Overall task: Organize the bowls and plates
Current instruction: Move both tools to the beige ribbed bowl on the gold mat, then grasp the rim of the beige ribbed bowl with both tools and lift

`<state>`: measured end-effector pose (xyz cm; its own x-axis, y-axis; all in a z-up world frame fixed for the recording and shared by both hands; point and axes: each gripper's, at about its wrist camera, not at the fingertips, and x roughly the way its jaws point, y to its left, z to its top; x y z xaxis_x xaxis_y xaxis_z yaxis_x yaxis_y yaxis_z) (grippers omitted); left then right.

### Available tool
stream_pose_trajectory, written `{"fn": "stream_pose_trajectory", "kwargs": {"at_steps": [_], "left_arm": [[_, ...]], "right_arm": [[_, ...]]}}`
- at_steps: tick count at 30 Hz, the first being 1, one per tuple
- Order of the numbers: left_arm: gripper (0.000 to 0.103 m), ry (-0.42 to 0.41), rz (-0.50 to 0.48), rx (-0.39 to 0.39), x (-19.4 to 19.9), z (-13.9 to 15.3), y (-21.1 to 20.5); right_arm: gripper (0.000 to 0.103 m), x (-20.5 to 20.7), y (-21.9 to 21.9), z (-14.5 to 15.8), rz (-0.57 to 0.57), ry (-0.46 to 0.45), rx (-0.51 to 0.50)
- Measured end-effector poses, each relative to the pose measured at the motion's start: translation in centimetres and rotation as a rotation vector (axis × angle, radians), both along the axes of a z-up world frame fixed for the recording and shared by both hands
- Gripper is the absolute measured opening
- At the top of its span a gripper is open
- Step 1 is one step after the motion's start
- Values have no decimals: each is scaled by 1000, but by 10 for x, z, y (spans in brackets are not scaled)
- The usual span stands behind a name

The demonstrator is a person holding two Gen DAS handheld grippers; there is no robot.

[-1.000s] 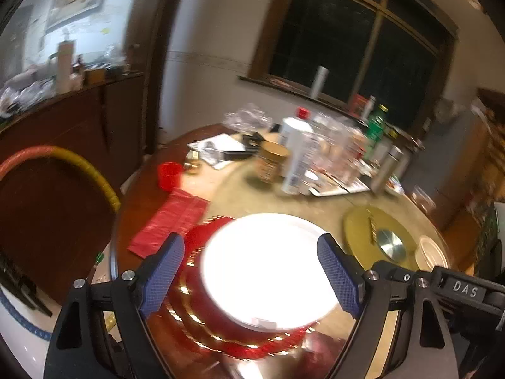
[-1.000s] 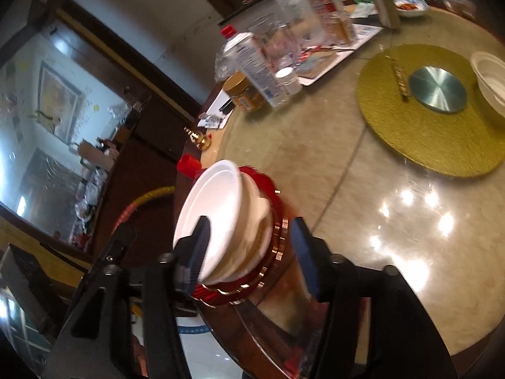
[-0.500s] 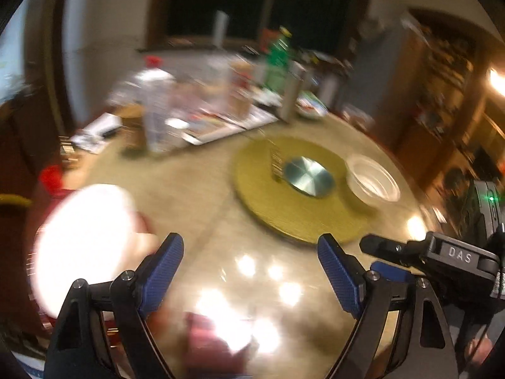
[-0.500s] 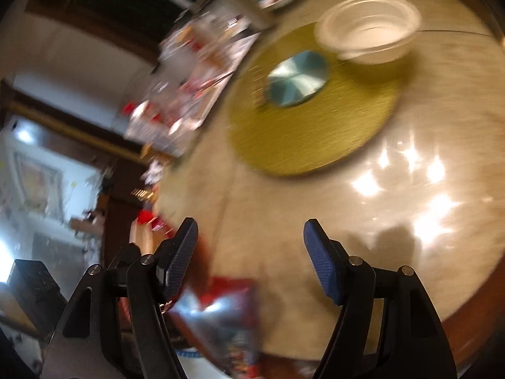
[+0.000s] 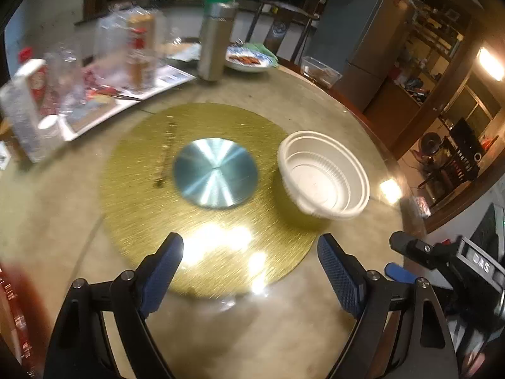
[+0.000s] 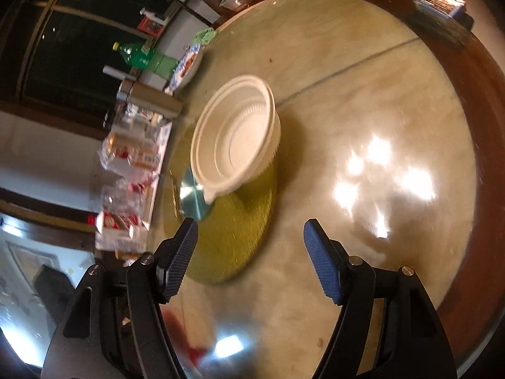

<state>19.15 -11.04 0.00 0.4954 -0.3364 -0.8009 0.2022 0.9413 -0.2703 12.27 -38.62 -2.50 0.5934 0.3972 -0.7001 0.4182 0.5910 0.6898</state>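
A white ribbed plastic bowl (image 5: pixel 325 175) stands on the right edge of the round gold mat (image 5: pixel 202 240), beside its silver centre disc (image 5: pixel 216 177). It also shows in the right wrist view (image 6: pixel 236 142). My left gripper (image 5: pixel 251 268) is open and empty, above the mat's near edge, short of the bowl. My right gripper (image 6: pixel 251 259) is open and empty, below the bowl in its view. A red blur of the plate stack (image 5: pixel 12 312) shows at the far left edge.
A white tray (image 5: pixel 126 98) with bottles, jars and glasses stands at the back left. A steel flask (image 5: pixel 216 41) and a plate of food (image 5: pixel 249 60) stand behind the mat. A clear container (image 5: pixel 320 71) is at the table's far edge. A small box (image 6: pixel 440 1) lies on the wooden rim.
Both grippers have swung right, away from the red plates with the white bowls, and now face the single white bowl on the gold mat. The right gripper's jaws stand wider apart.
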Motion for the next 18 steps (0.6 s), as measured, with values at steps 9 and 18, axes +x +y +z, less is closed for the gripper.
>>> {"fn": "stream_pose_trajectory", "kwargs": {"at_steps": [9,18], "left_arm": [[87,52,30,-15,53,-22,-39],[87,63,44,5,76,-40,-64]], "right_arm": [[70,47,-26,-7,-75,-3,-11],[59,77,-26,-25,-68,46,-53]]}}
